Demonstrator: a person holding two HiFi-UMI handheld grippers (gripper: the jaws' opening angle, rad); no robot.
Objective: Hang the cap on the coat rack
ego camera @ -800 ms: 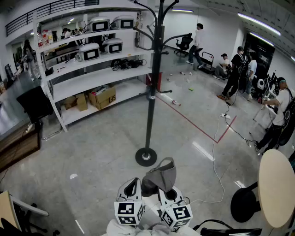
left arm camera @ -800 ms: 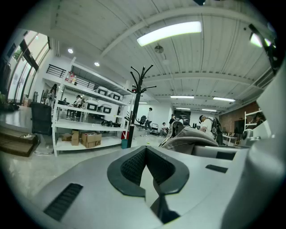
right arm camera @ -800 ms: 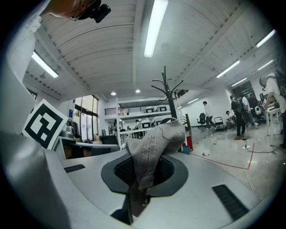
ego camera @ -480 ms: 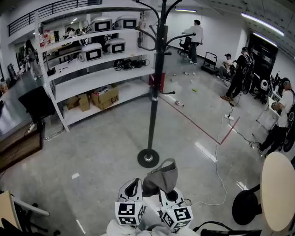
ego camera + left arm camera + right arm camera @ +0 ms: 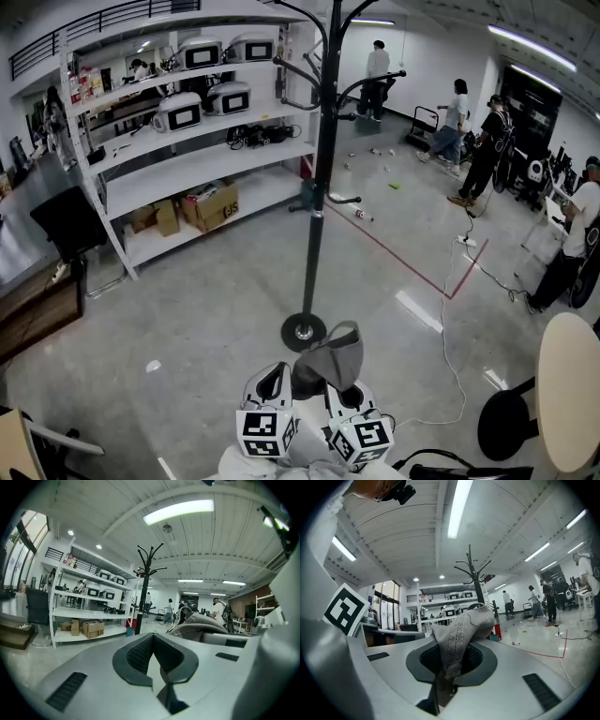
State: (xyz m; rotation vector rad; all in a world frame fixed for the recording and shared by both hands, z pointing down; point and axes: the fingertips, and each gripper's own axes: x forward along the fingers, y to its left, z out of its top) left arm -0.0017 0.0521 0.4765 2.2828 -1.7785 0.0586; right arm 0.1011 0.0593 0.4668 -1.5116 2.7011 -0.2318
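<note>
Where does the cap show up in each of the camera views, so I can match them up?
Head view: cap at bottom centre, just below the coat rack's base.
Left gripper view: right of centre, beyond the jaws.
Right gripper view: centre, pinched between the jaws.
Shared landmark: the coat rack, upright in all three views.

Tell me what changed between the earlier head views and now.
The coat rack has drawn nearer in the head view: its base now sits just above the cap, so the person has likely stepped toward it. Background people have walked on. Nothing grasped or released: the right claw stays shut on the cap, the left claw stays empty beside it.
</note>
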